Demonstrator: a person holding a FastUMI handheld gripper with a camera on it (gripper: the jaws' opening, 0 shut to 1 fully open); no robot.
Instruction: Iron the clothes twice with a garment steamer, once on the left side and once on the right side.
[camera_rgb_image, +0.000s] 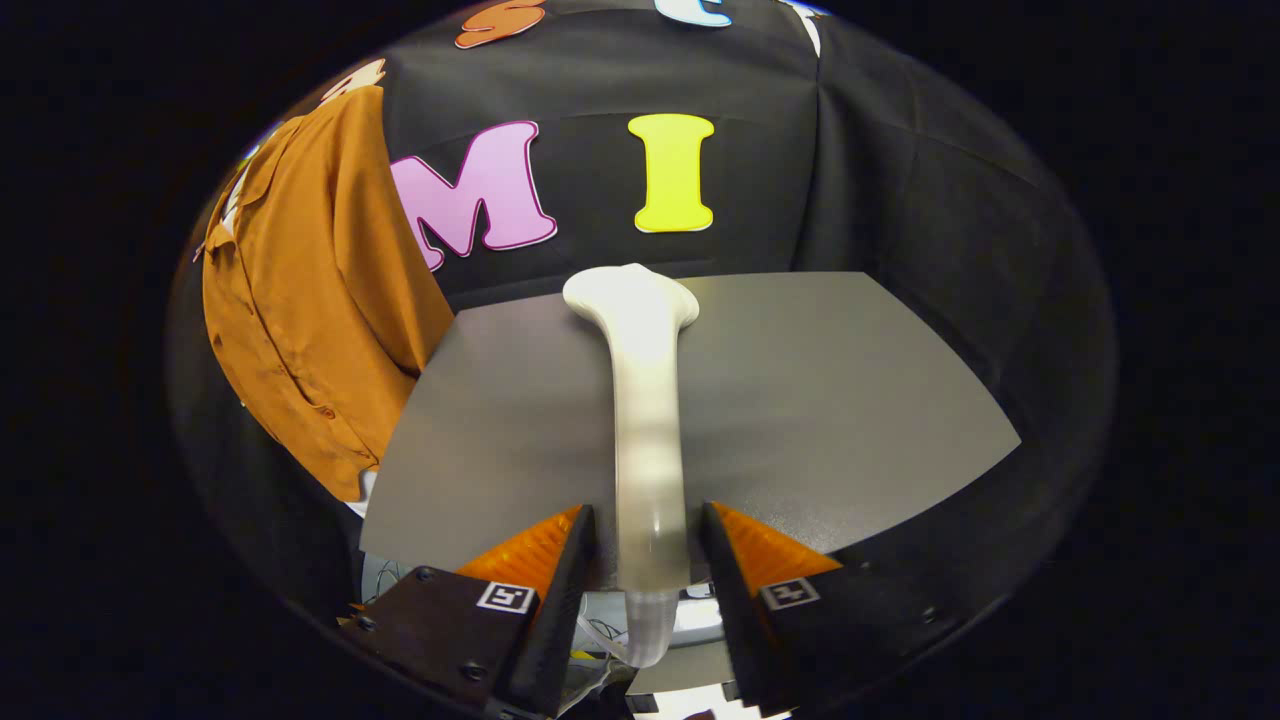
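The gripper (648, 545) has its two fingers pinching the handle of the garment steamer (645, 420), one finger on each side of it. The steamer is white and long. Its long axis runs straight forward from between the fingers, and its wide head points away, toward the wall. Under it lies the grey table (850, 400). Farther, beyond the table's left corner, an orange shirt (300, 290) hangs against the black cloth.
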